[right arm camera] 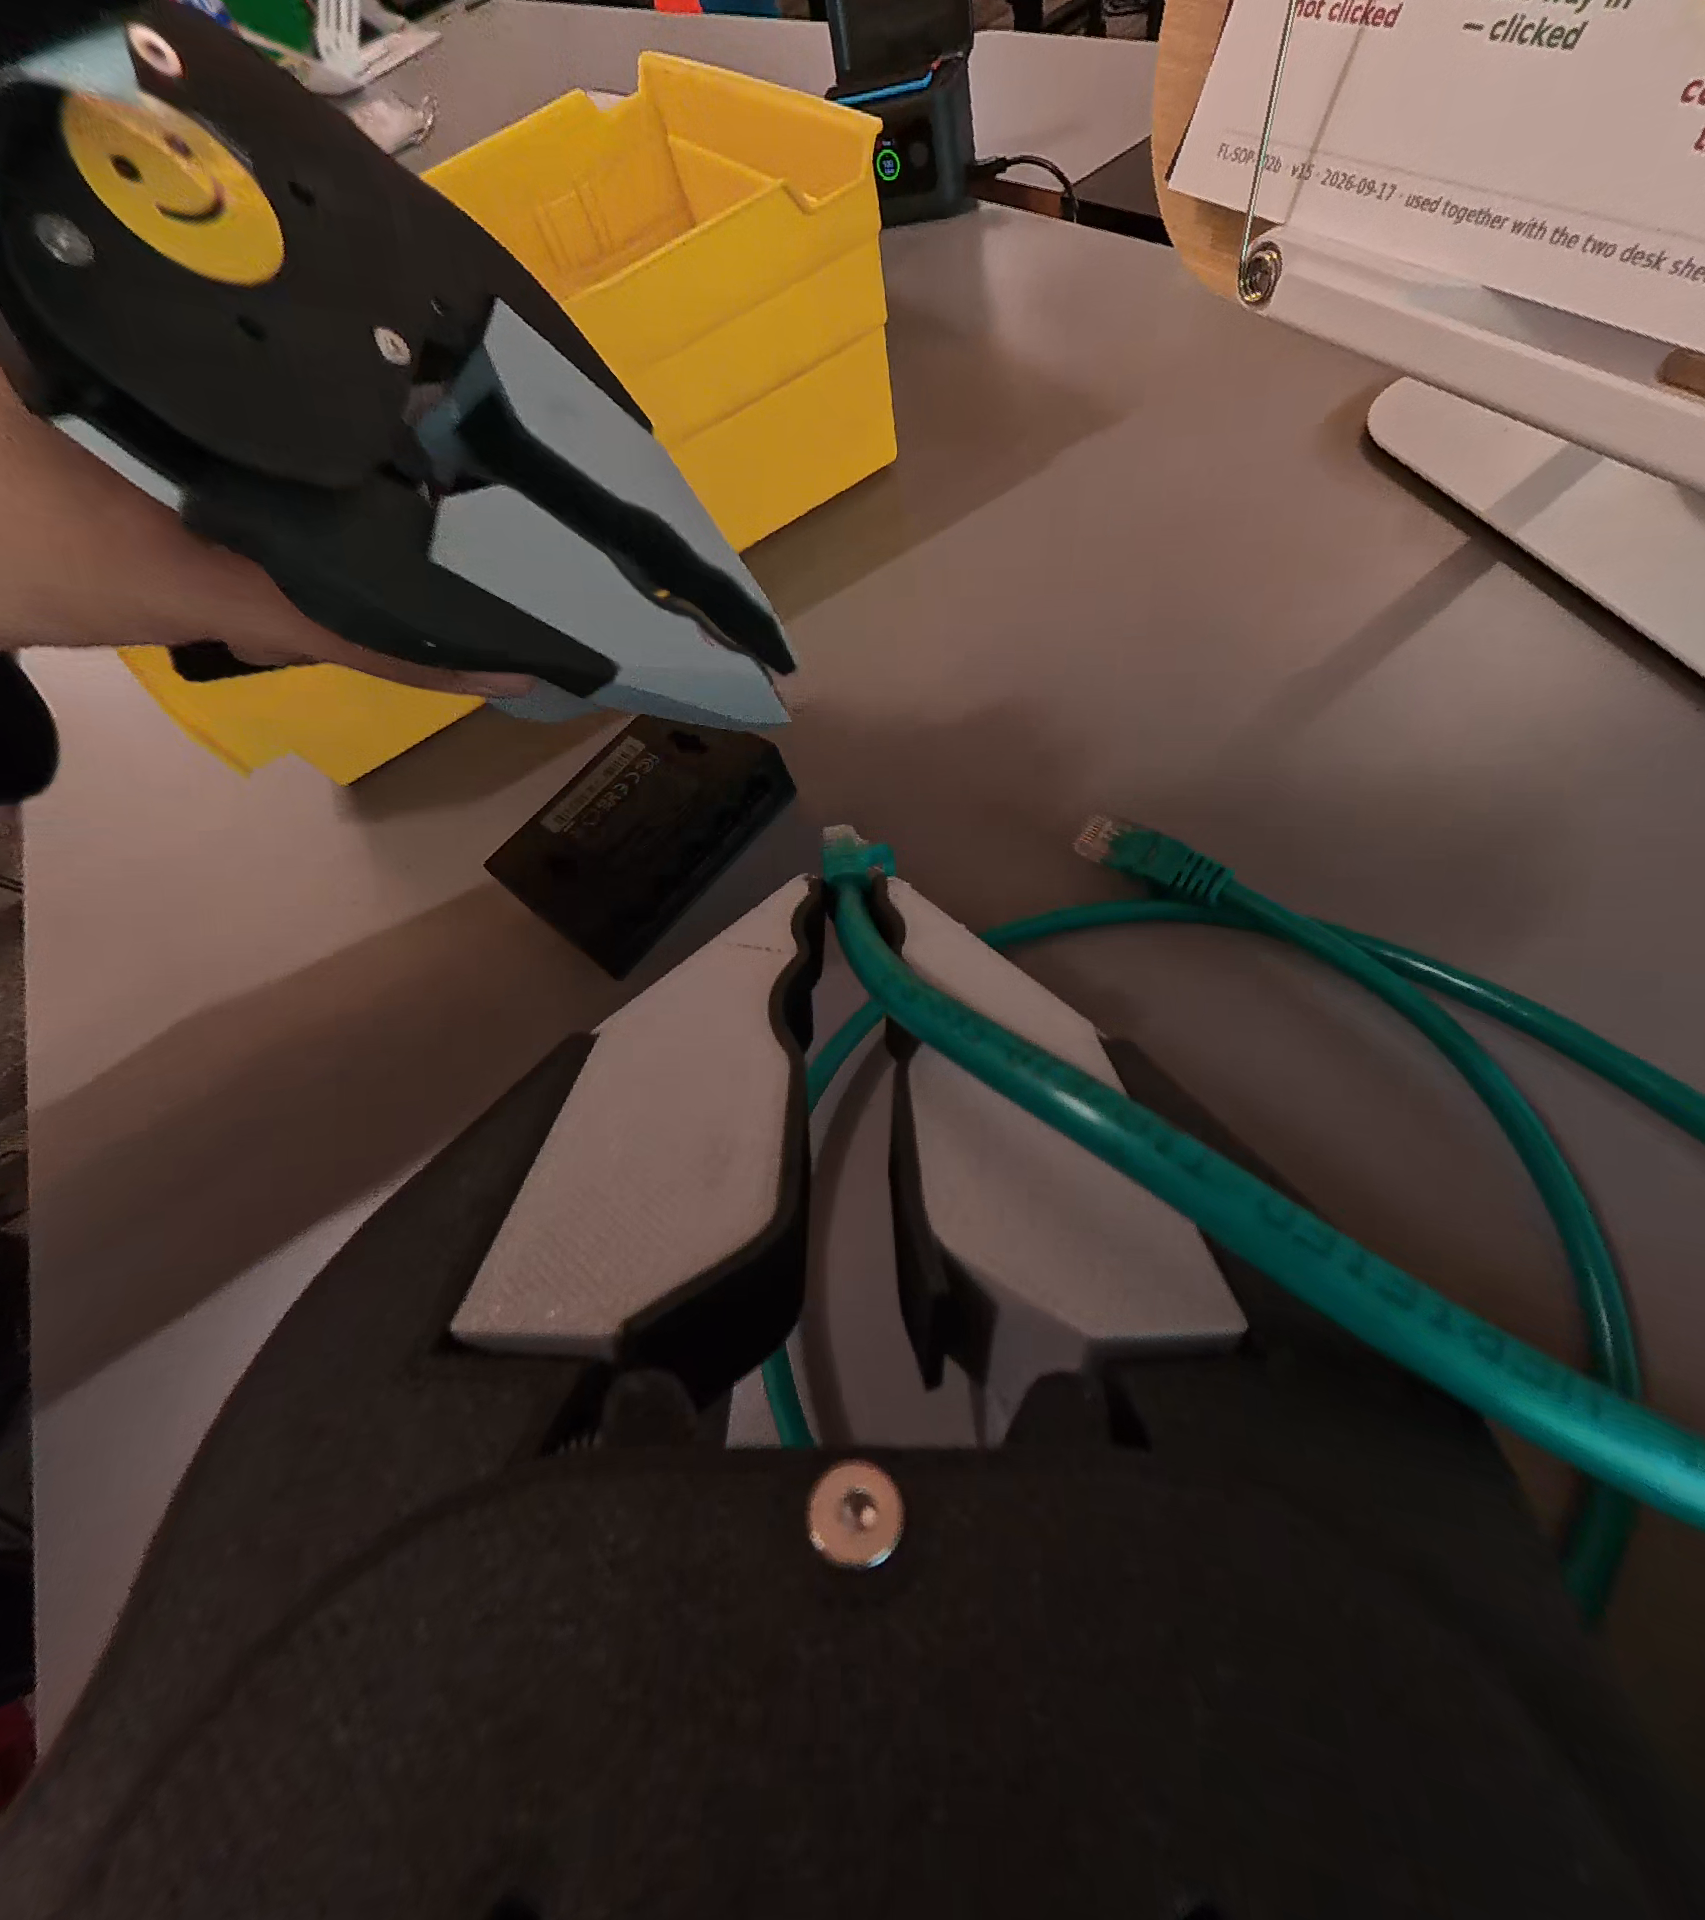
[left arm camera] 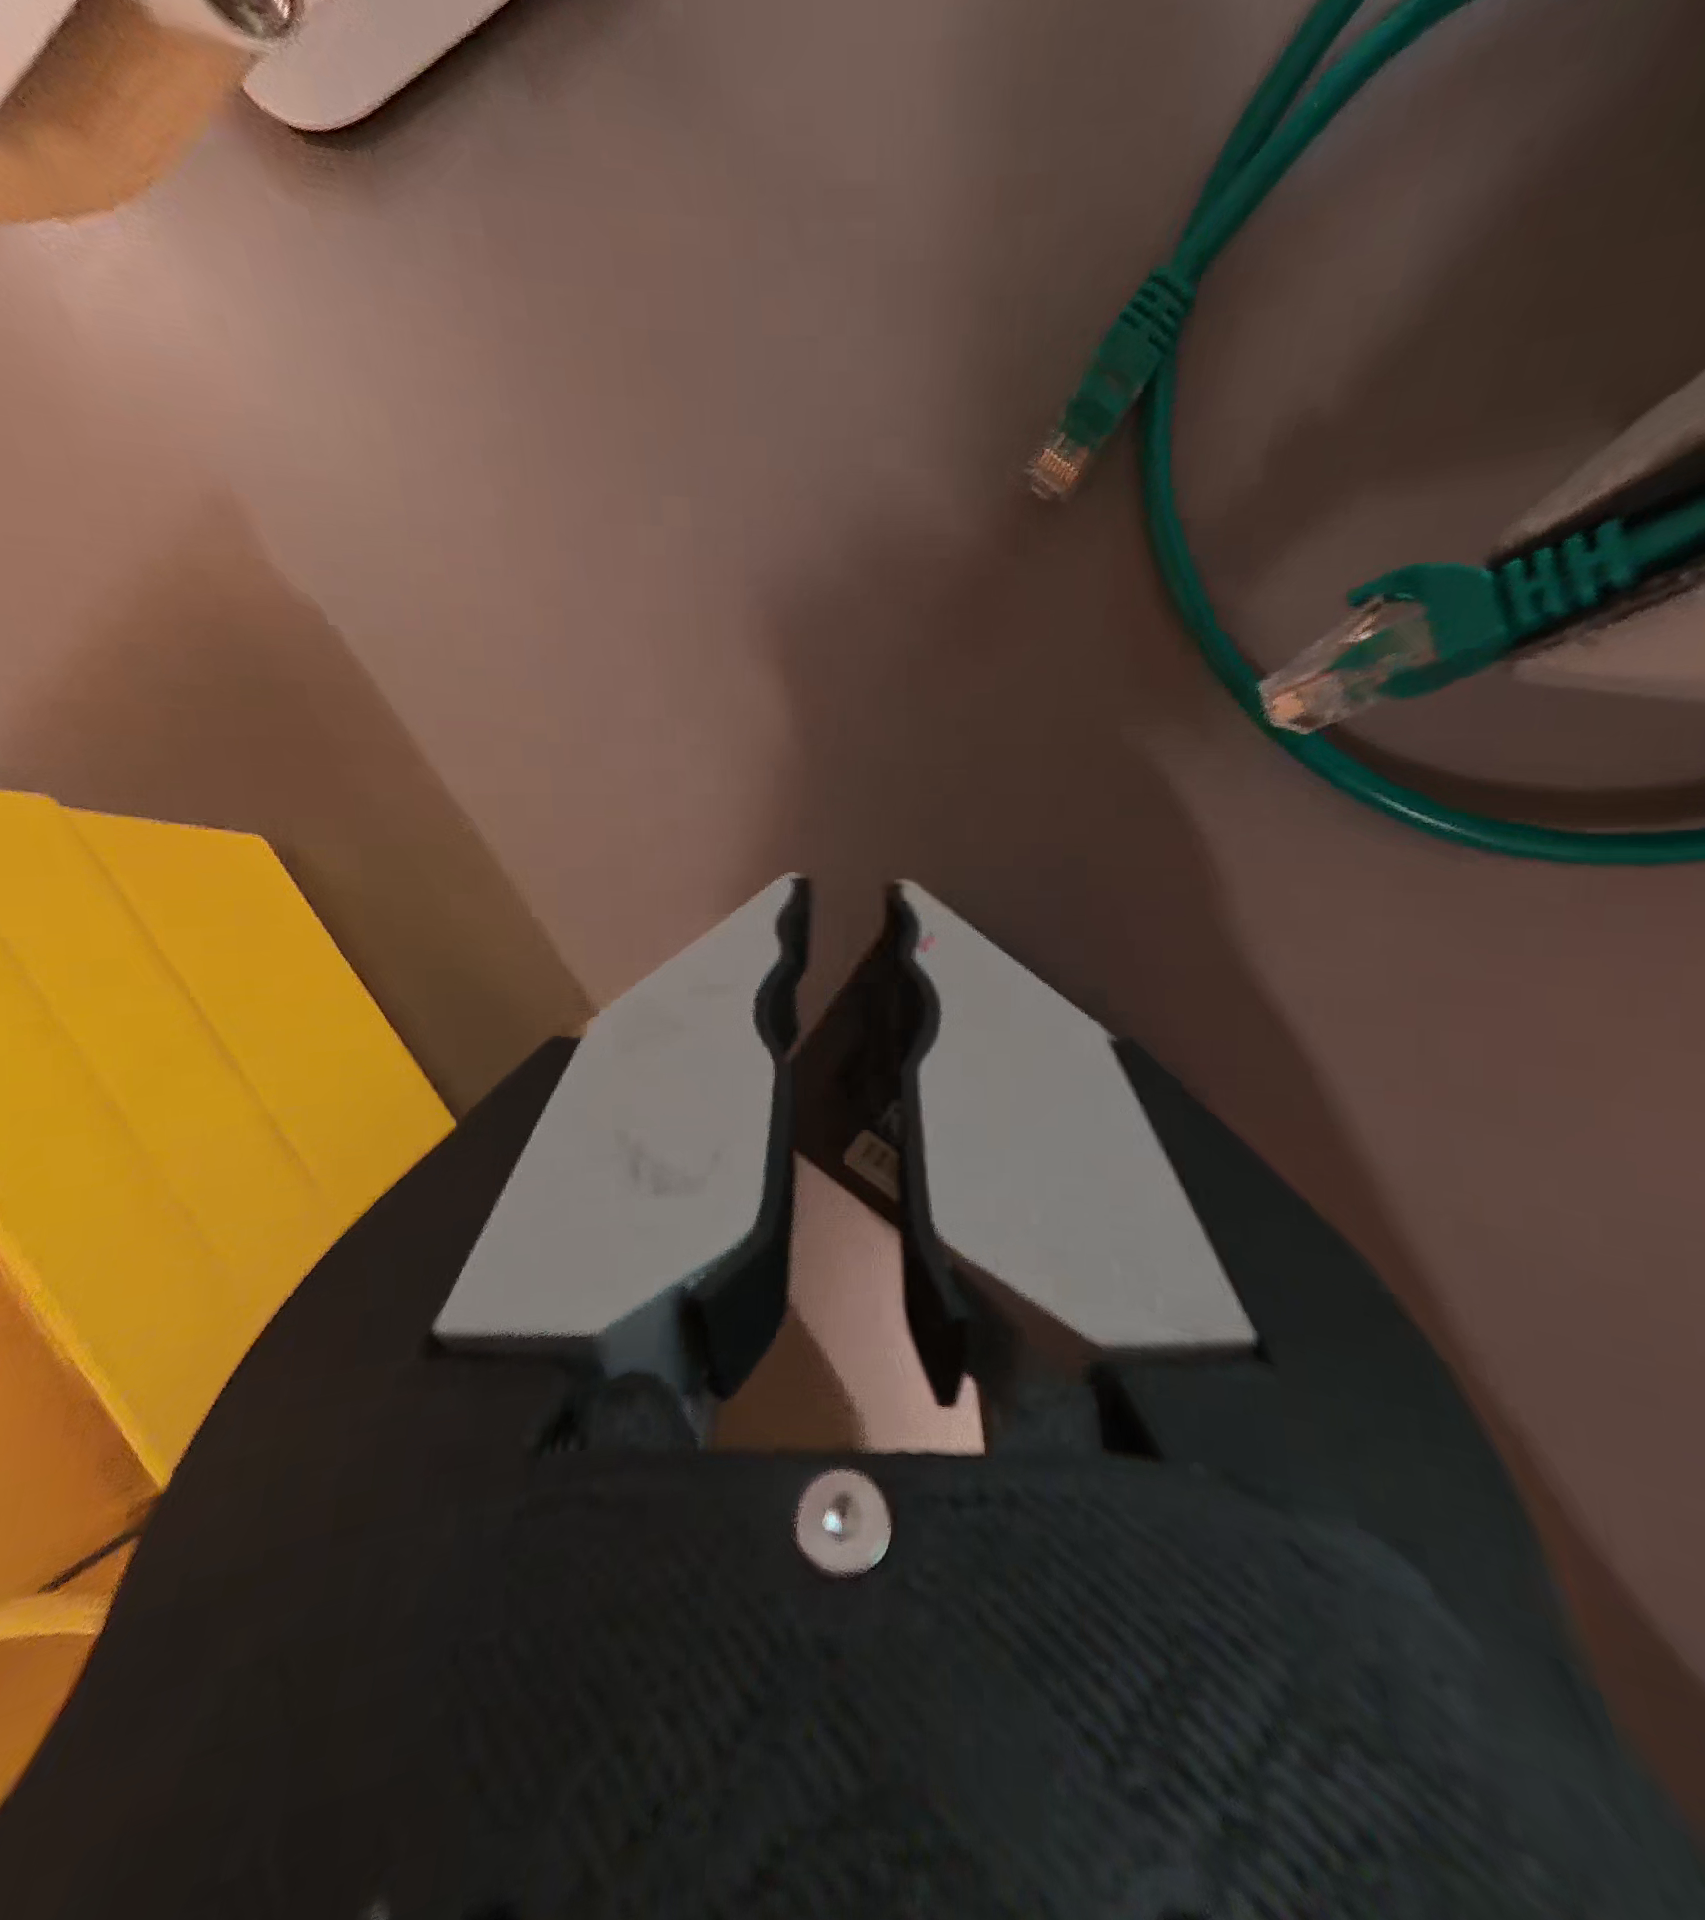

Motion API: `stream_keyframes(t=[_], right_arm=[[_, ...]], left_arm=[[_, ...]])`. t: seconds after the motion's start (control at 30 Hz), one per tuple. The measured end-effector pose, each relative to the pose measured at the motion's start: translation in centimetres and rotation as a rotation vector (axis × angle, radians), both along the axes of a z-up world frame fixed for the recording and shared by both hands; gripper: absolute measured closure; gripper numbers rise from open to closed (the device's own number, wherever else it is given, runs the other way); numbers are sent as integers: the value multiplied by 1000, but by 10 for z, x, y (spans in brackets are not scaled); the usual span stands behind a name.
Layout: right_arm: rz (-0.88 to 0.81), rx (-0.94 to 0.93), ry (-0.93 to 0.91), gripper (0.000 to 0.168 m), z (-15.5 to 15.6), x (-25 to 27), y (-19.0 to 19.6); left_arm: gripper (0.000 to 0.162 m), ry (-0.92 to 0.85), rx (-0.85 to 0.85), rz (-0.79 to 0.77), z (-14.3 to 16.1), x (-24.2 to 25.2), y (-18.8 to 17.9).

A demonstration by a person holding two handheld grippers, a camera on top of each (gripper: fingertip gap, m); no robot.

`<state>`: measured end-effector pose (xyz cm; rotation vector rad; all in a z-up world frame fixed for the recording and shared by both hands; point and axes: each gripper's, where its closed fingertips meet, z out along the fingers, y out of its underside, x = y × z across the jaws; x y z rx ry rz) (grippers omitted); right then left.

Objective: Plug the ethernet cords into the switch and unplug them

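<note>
My right gripper (right arm camera: pixel 853 888) is shut on a green ethernet cord (right arm camera: pixel 1191 1174) just behind its plug (right arm camera: pixel 853 854), which sticks out past the fingertips toward the black switch (right arm camera: pixel 650 842). The switch lies flat on the table with a label facing up. My left gripper (left arm camera: pixel 848 894) hovers just above the switch (left arm camera: pixel 869 1081), fingers nearly together and empty. The left wrist view shows the held plug (left arm camera: pixel 1367 644) in the air at right. A second green plug (right arm camera: pixel 1139 852) lies loose on the table (left arm camera: pixel 1087 416).
A yellow bin (right arm camera: pixel 723 291) stands behind the switch, close to the left gripper (right arm camera: pixel 775 675); it also shows in the left wrist view (left arm camera: pixel 100 1039). A white stand (right arm camera: pixel 1554 468) holding a printed sheet is at the back right. Green cord loops (right arm camera: pixel 1575 1195) lie at right. One gripper's finger ends stand about 10 cm off the other's.
</note>
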<state>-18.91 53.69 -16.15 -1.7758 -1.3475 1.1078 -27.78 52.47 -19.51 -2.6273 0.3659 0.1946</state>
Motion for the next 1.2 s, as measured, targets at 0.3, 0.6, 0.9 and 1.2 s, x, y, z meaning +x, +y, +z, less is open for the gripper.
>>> stream_keyframes(t=[0.3,0.6,0.9,1.2], right_arm=[[12,18,-20,163,-4,-2,-4],[24,16,-5,163,0,-3,-7],[36,13,39,163,11,-2,-12],[45,17,48,163,14,-3,-14]], left_arm=[[104,-118,-150,225,-7,-13,-18],[63,-201,-242,505,-20,-27,-41],[85,-187,-219,496,-37,-5,-27],[100,-156,-256,389,-35,1,-29]])
